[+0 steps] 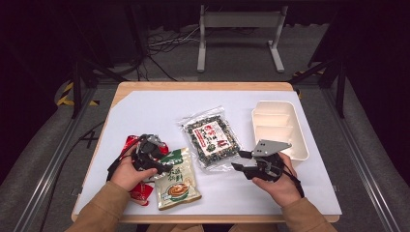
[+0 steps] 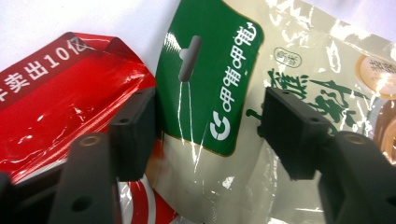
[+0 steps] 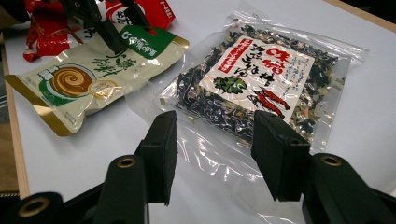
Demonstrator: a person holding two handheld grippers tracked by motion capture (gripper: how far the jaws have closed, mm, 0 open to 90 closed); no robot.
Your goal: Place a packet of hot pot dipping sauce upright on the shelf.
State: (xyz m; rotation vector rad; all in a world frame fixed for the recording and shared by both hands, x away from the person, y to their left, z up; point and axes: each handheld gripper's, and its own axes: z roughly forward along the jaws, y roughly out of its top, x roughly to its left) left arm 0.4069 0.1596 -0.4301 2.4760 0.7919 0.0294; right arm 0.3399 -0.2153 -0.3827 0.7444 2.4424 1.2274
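Left tongs (image 1: pixel 162 163): your jaws straddle the green header of the beige snack pouch (image 1: pixel 177 180); the pads stand either side of it and do not yet press, so nothing is grasped. Right tongs (image 1: pixel 241 160): released, jaws apart, aimed at the near edge of the clear dried-seaweed bag (image 1: pixel 211 137) without touching it.

Progress: none of the three packets is lifted. The white divided tray (image 1: pixel 294 147) at the far right of the desk (image 1: pixel 145 113) holds nothing; judged from this, every move is still ahead of you.

Beige snack pouch: flat on the desk, near left, overlapping the red packet (image 1: pixel 140 189). Its long axis runs from you toward the far side, tilted slightly, green hang-hole end farthest from you.

Dried-seaweed bag: flat, centre, label up, long axis slanting from far left to near right.
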